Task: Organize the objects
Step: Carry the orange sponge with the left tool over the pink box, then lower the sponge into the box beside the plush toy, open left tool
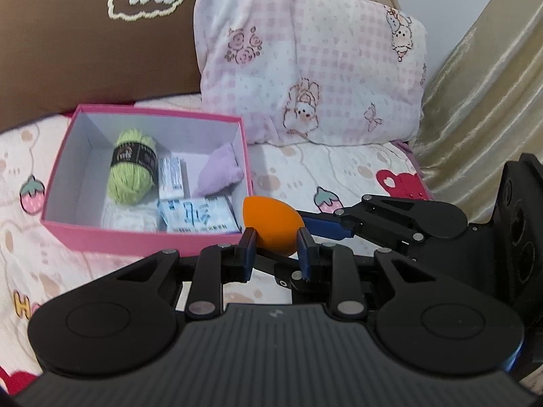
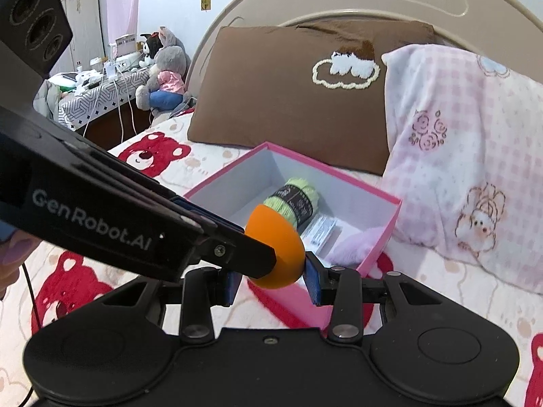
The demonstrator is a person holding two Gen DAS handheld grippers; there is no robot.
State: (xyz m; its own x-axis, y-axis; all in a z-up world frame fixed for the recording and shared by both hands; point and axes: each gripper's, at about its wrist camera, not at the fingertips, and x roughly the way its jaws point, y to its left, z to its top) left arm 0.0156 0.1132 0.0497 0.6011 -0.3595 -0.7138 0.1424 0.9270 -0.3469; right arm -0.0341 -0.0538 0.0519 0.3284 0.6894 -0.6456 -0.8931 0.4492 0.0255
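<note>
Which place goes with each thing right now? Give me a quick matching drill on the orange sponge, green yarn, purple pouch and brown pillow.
Things:
1. orange sponge
2. green yarn
3. purple pouch
4. brown pillow

Places:
A. leaning on the headboard behind the box
B. in the pink box, beside its far right wall
C. between the jaws of both grippers, by the box's near corner
D. in the box, toward its left wall

Pairs: 1-C, 2-D, 3-B, 4-A
</note>
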